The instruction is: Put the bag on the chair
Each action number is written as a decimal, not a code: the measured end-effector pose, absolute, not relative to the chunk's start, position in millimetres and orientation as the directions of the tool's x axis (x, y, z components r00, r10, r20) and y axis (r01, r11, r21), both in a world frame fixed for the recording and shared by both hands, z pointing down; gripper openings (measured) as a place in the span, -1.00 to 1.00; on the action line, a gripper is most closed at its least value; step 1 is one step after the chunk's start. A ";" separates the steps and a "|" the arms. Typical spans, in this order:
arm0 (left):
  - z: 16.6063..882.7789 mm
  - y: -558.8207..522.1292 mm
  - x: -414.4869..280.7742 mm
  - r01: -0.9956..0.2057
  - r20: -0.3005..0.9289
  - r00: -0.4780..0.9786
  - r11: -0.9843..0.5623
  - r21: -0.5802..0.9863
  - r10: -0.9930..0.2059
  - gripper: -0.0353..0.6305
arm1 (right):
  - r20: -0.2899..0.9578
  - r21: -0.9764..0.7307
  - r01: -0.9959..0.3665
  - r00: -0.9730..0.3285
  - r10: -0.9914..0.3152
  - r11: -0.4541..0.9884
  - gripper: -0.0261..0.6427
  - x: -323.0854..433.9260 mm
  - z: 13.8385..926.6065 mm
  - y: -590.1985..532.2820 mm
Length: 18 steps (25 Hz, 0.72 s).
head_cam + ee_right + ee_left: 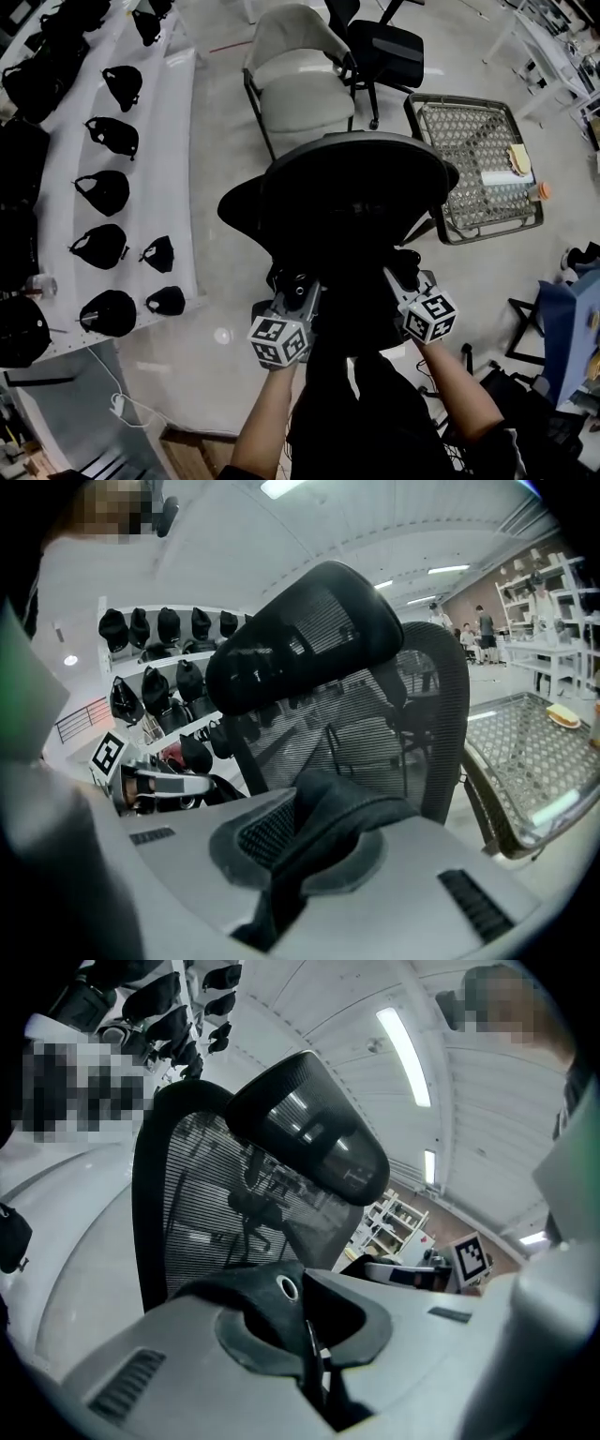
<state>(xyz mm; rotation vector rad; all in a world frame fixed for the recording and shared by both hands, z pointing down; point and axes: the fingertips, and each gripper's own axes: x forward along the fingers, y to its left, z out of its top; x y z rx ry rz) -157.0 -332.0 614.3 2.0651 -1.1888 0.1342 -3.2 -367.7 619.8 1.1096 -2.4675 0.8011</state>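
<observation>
1. A long white tabletop (159,122) is seen to the left of the black mesh chair (356,187). Rows of small dark bag-like items (103,192) are laid out on it.
2. The black mesh chair is shown from above and behind at the centre of the head view. Its mesh back (412,714) and headrest (309,1133) are faced by both gripper views.
3. A beige padded chair (300,84) is placed beyond the black mesh chair, apart from it.
4. A wire-mesh frame (473,164) is seen on the floor to the right of the black mesh chair.
5. The bag (352,309), which is black, is held up just behind the back of the black mesh chair, on the person's side. It is carried between the two grippers and has not been set on the seat.
6. The left hand-held gripper (298,286) is clamped shut on a fold of the bag's black fabric (267,1302), which has a metal eyelet (288,1287) in it.
7. The right hand-held gripper (405,272) is closed on a padded black strap (347,808) of the bag.
</observation>
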 end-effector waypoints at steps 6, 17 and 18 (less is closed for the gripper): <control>643.3 -333.7 -158.0 -0.776 0.450 0.578 -0.289 0.560 -0.681 -0.83 | 0.527 -0.351 -0.781 -0.621 -0.580 0.517 -0.86 -4.5 645.1 -373.0; 693.8 -335.7 -159.5 -0.773 0.498 0.579 -0.242 0.586 -0.646 -0.83 | 0.619 -0.361 -0.810 -0.578 -0.531 0.461 -0.86 -3.4 700.9 -379.1; 698.6 -335.1 -159.5 -0.773 0.504 0.579 -0.237 0.588 -0.641 -0.83 | 0.629 -0.364 -0.811 -0.577 -0.521 0.458 -0.86 -2.4 706.6 -379.2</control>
